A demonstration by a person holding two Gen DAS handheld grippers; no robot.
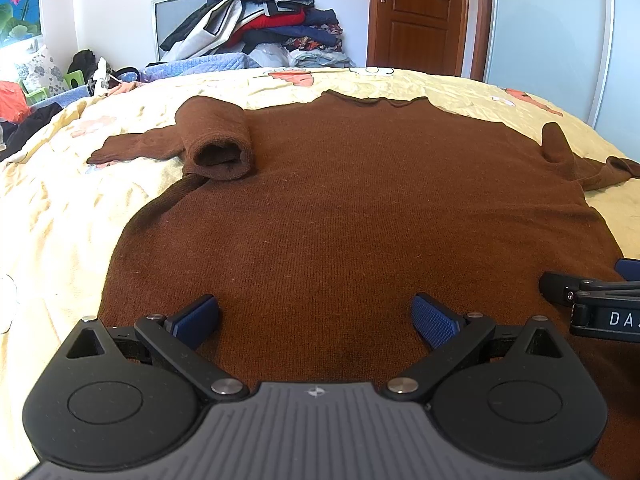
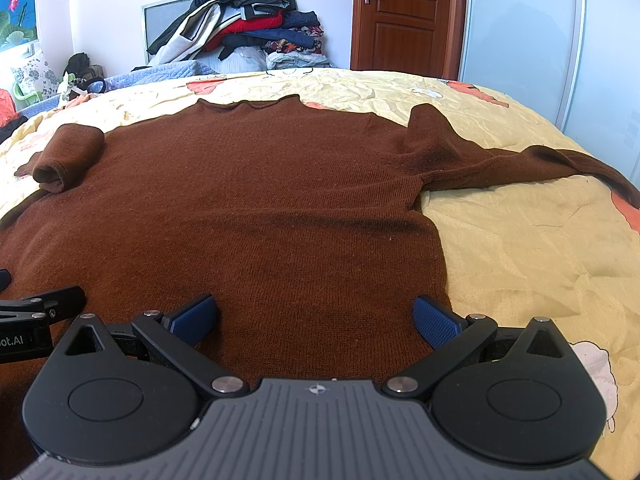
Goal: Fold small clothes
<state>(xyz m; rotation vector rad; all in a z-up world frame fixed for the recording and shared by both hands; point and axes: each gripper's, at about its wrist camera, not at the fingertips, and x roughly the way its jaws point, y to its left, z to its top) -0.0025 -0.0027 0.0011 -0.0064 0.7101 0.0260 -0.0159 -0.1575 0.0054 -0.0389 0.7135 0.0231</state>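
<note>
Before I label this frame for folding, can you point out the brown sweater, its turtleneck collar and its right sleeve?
brown sweater [image 1: 360, 208], left wrist view, middle of the body.
turtleneck collar [image 1: 216, 140], left wrist view, rolled tube's side.
right sleeve [image 2: 540, 164], right wrist view, mid-length.

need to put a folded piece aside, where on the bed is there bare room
The widest bare patch of yellow bedspread lies right of the brown sweater, below its spread right sleeve. A narrower strip runs left of the sweater, below the left sleeve. The far edge, by the clothes pile, is crowded.
</note>
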